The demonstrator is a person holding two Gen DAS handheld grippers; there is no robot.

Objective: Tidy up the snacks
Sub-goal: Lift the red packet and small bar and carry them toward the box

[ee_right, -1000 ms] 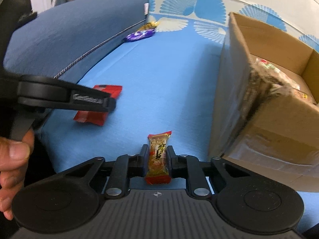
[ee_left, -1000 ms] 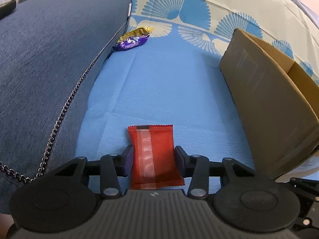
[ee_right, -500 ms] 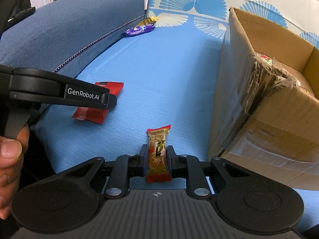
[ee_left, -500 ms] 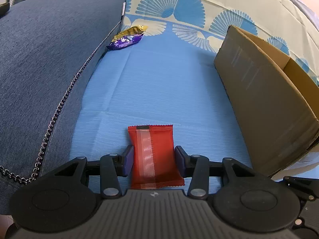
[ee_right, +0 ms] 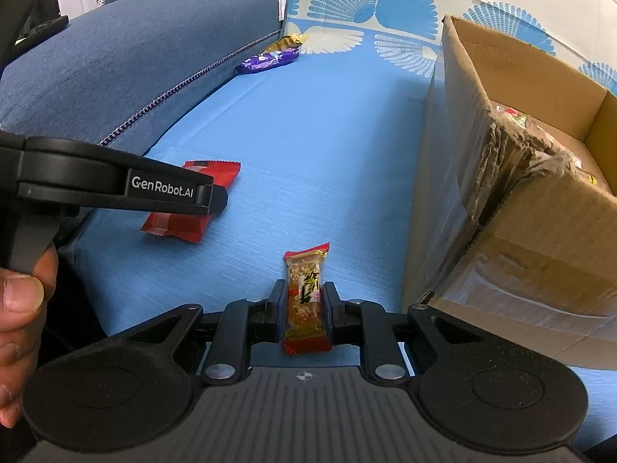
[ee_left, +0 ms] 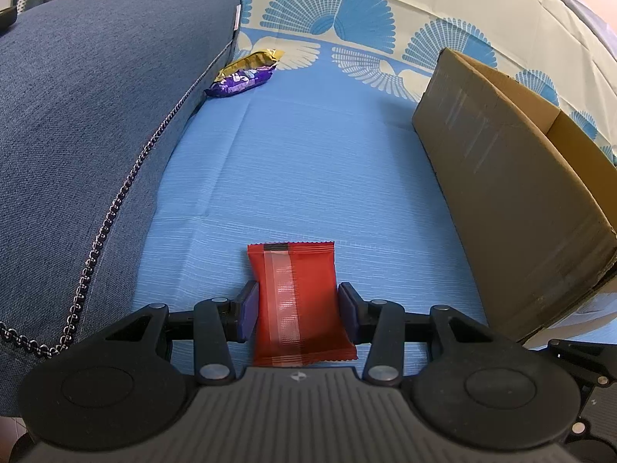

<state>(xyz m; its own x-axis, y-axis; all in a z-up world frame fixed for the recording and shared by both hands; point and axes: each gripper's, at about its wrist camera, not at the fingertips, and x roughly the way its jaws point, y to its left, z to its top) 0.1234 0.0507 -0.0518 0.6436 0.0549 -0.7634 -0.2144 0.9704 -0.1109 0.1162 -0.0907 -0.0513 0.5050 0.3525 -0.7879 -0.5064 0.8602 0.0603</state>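
Left tongs (ee_left: 297,312) are clamped on a red snack packet (ee_left: 299,301), pads against both its sides, above the blue sheet (ee_left: 308,177). Right tongs (ee_right: 300,308) are nearly together, clamped on a narrow peanut bar (ee_right: 305,297) in a clear, red-ended wrapper. Neither grip has changed over the last second; both pairs of tongs hold their place, and only the framing shifts slightly. An open cardboard box (ee_right: 540,200) stands to the right on the sheet, with packets inside. A purple chocolate bar (ee_left: 241,81) and a gold wrapper (ee_left: 250,59) lie far back, beside the dark blue cushion (ee_left: 96,96). A hand (ee_right: 19,308) shows at the left edge of the right view.
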